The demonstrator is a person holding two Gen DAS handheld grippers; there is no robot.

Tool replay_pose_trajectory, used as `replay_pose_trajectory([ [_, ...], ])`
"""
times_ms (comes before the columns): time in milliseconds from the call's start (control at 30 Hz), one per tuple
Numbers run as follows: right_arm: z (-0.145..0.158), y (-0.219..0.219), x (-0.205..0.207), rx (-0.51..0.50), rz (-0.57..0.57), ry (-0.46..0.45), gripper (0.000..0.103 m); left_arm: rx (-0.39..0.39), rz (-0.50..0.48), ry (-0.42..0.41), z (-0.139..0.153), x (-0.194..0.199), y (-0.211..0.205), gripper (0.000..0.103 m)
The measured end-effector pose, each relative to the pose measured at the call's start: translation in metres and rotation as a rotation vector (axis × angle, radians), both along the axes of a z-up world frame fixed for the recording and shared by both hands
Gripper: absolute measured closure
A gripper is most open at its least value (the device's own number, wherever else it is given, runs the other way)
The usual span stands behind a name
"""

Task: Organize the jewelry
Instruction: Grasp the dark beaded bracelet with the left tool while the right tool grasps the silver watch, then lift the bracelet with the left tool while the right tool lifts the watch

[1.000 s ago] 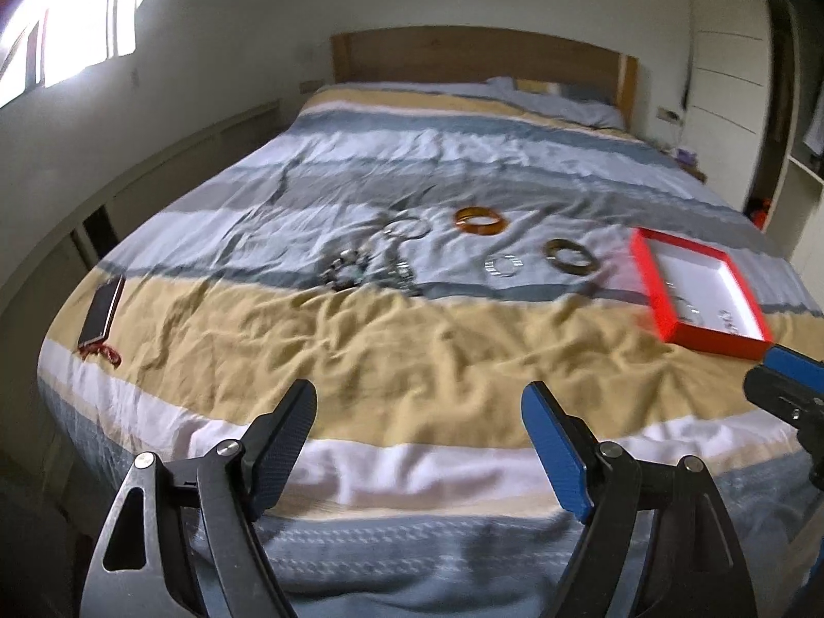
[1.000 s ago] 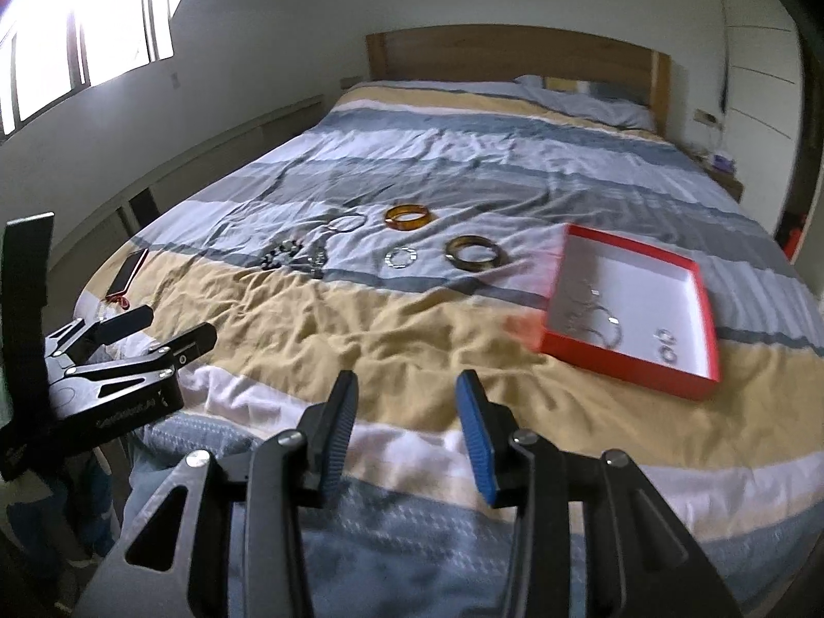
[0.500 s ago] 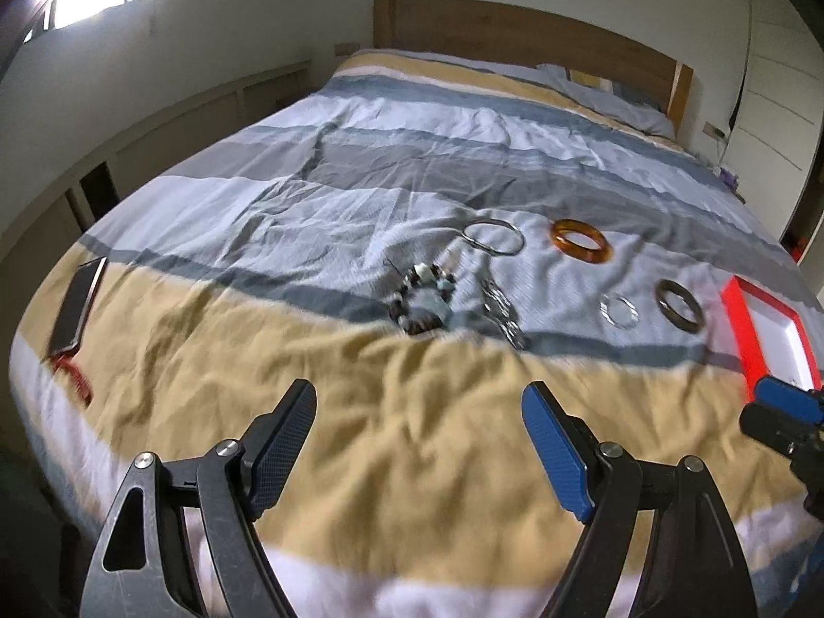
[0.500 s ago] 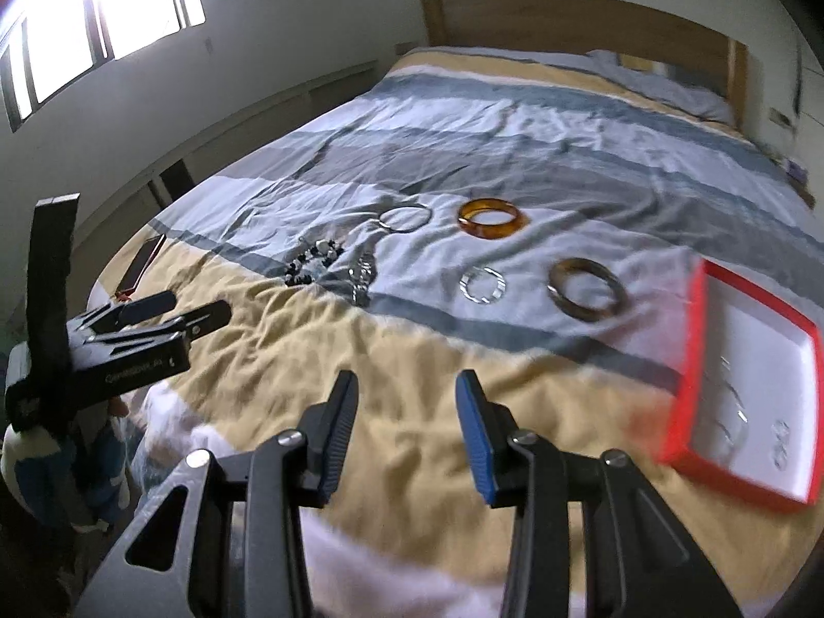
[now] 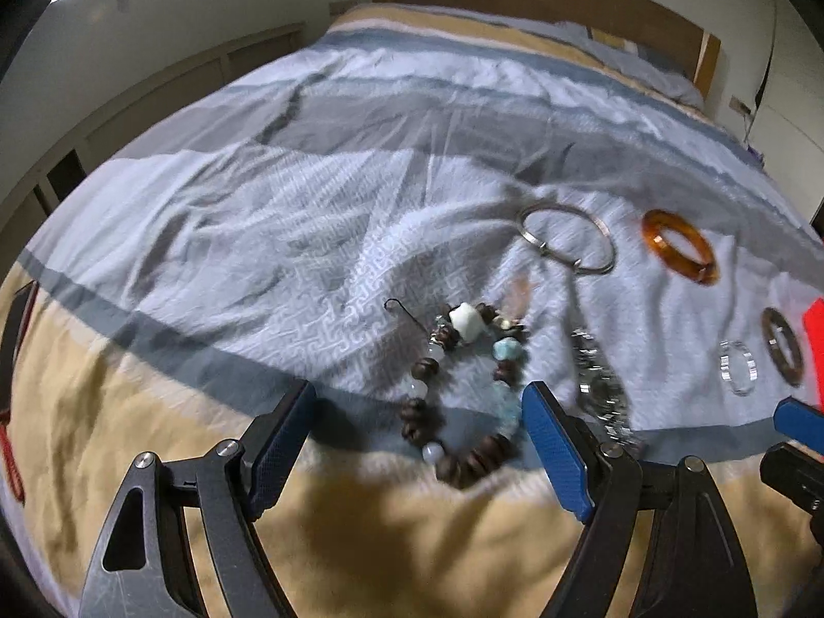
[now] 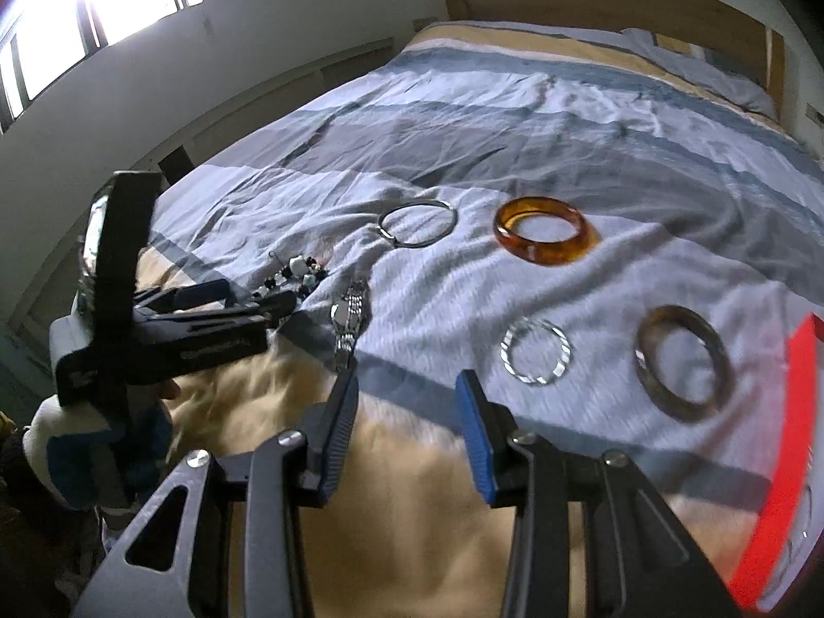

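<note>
Open left hand-held gripper [image 5: 419, 440] frames beaded bracelet [image 5: 466, 386].

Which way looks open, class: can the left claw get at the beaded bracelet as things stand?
Probably yes. The left claw is open, the beaded bracelet lies flat between its fingers, with nothing lying across it.

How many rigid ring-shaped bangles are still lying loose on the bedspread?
4: thin silver hoop farthest left, amber bangle right of it, clear twisted ring nearer, brown bangle beside the red box. Box contents are partly out of view.

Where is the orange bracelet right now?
The orange bracelet lies on the bedspread toward the headboard in the right wrist view, right of the thin silver bangle.
</note>
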State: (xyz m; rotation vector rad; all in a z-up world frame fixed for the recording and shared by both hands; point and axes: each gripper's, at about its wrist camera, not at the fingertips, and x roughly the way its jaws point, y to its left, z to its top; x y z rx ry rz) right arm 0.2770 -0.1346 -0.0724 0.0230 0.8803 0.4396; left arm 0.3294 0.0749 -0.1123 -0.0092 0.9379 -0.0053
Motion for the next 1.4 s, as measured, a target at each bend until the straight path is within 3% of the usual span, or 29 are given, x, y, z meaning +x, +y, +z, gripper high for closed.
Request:
replay_pose_trajectory([
  [100,-0.009,0.011,0.012,-0.005,0.02,0.011,0.066,0.016,-0.018,0.01,-0.011,0.007,-0.001,0.023],
  [167,-0.015,0.019,0.019,-0.008,0.033,0.019,0.066,0.018,-0.019,0.0,-0.012,0.007,0.001,0.032],
  [333,-0.027,0.039,0.033,-0.01,0.067,0.038,0.066,-0.026,0.013,-0.024,-0.01,0.006,0.02,0.075],
  [400,-0.03,0.046,0.038,-0.009,0.075,0.043,0.066,-0.05,0.023,-0.024,-0.009,0.006,0.03,0.084],
  [600,-0.038,0.064,0.054,-0.005,0.085,0.053,0.066,-0.067,0.051,-0.036,-0.008,-0.003,0.052,0.087],
  [767,-0.048,0.079,0.063,-0.06,0.084,0.065,0.066,-0.073,0.051,-0.044,-0.009,-0.007,0.056,0.087],
  [933,-0.05,0.077,0.061,-0.075,0.064,0.076,0.079,-0.062,0.054,-0.045,-0.007,-0.01,0.053,0.087],
  [1400,-0.012,0.049,0.001,0.01,0.034,0.042,0.08,-0.055,0.017,-0.051,0.027,-0.055,0.036,0.088],
])
